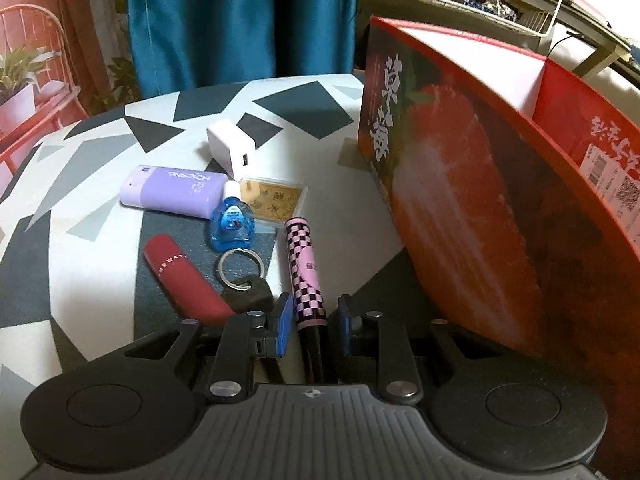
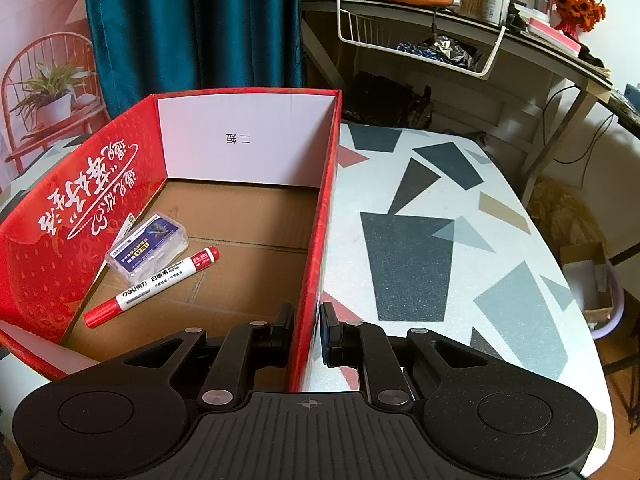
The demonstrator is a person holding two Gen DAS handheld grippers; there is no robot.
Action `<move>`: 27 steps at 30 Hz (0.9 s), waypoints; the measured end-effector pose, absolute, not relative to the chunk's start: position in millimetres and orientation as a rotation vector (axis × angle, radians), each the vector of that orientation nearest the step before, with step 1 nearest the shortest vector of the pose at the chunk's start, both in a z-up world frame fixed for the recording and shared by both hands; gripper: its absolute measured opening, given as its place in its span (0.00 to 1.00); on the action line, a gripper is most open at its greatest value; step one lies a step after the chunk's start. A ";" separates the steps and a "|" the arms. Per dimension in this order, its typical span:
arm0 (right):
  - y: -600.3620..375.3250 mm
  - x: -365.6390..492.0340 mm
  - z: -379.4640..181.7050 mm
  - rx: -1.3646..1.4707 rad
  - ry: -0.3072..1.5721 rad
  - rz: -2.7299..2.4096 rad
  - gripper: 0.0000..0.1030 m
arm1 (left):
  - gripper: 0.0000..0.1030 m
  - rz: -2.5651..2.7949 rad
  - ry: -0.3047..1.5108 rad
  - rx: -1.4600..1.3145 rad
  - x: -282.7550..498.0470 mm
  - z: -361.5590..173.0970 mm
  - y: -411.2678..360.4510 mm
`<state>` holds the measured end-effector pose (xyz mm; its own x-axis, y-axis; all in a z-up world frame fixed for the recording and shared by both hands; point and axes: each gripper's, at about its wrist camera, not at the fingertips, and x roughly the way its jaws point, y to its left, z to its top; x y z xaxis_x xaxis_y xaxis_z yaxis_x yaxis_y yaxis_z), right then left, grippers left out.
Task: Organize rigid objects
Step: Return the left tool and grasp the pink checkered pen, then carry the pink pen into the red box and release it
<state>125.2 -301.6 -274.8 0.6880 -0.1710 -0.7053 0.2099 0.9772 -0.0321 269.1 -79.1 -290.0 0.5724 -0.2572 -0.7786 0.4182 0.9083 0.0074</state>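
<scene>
Left claw (image 1: 312,326) low over counter (image 1: 100,184), spread around checkered pen (image 1: 306,272), pads apart from it. Right claw (image 2: 307,330) level, parted astride red box wall (image 2: 316,240), not clamped.

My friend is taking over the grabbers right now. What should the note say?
Left gripper: open, fingers either side of the pink checkered pen, not clamped.
Right gripper: fingers straddle the red box wall; grip unclear.
Done: red marker and clear plastic case lie in the box.
Left on the table: pen, red tube, key ring, blue bottle, purple case, gold card, white charger.
</scene>
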 end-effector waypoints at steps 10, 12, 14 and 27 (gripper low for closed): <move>-301.4 125.2 -275.0 0.053 0.784 -0.213 0.12 | 0.16 -0.436 0.853 0.245 262.9 -287.7 -84.1; -301.4 125.2 -275.0 0.053 0.784 -0.213 0.12 | 0.16 -0.446 0.853 0.232 260.7 -284.9 -83.3; -301.4 125.4 -275.2 0.053 0.784 -0.212 0.13 | 0.16 -0.442 0.854 0.188 260.8 -280.0 -78.4; -301.6 125.4 -275.2 0.053 0.784 -0.212 0.13 | 0.16 -0.519 0.638 0.075 252.6 -189.2 -71.9</move>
<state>125.4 -301.6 -275.2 0.6878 -0.1701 -0.7057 0.2094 0.9773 -0.0315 252.6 -71.9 -189.2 0.6802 -0.4397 -0.5865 0.4846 0.8700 -0.0902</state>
